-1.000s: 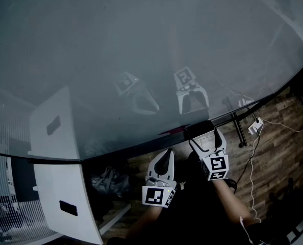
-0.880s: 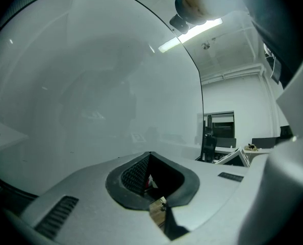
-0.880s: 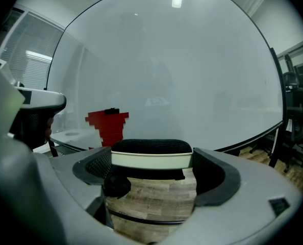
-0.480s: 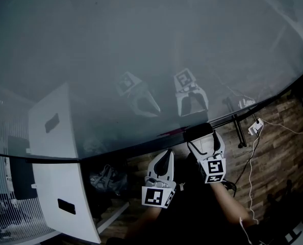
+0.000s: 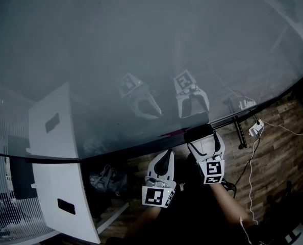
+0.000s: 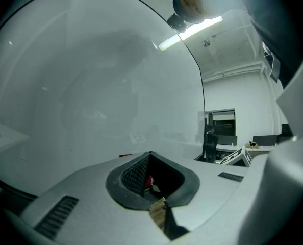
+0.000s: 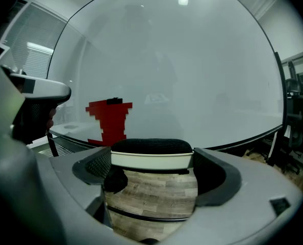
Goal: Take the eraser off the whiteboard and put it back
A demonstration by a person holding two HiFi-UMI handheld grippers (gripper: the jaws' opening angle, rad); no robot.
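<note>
The right gripper (image 5: 203,141) was clamped on the black-felted, white-bodied block eraser (image 7: 151,154), its jaws spread just to the eraser's width. It held the eraser at the lower edge of the big glossy grey whiteboard (image 5: 141,45). I couldn't tell if the felt touched the board. A red blocky shape (image 7: 109,120) showed low on the board nearby. The left gripper (image 5: 167,156) hung just beside, below the board's edge, jaws closed on nothing.

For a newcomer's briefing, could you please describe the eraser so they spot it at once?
Follow the lower edge of the large whiteboard to the right gripper. The eraser sits in its jaws: a block with black felt over a white body, whereas the left gripper holds nothing.
</note>
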